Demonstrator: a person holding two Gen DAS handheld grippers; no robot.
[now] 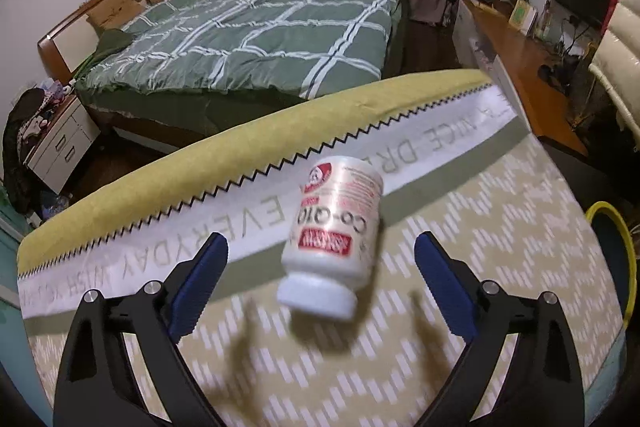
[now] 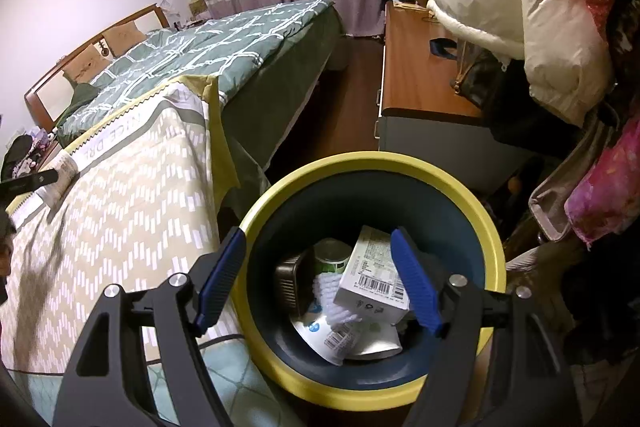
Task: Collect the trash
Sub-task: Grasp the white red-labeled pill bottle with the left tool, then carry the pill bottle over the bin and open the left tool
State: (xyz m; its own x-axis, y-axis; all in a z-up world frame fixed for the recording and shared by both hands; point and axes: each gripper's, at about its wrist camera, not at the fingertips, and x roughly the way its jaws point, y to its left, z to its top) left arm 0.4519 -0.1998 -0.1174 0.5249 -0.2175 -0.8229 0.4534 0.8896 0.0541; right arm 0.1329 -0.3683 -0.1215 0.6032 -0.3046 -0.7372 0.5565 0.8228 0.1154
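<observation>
Between the spread left claw (image 1: pixel 320 267) lies a white, red-labelled pill bottle (image 1: pixel 334 237), cap nearest.

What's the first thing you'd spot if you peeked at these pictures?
A white Co-Q10 pill bottle lies on the patterned bedspread, between the open fingers of the left gripper. The right gripper, also open, hovers over a yellow-rimmed trash bin holding a white box and wrappers.
</observation>
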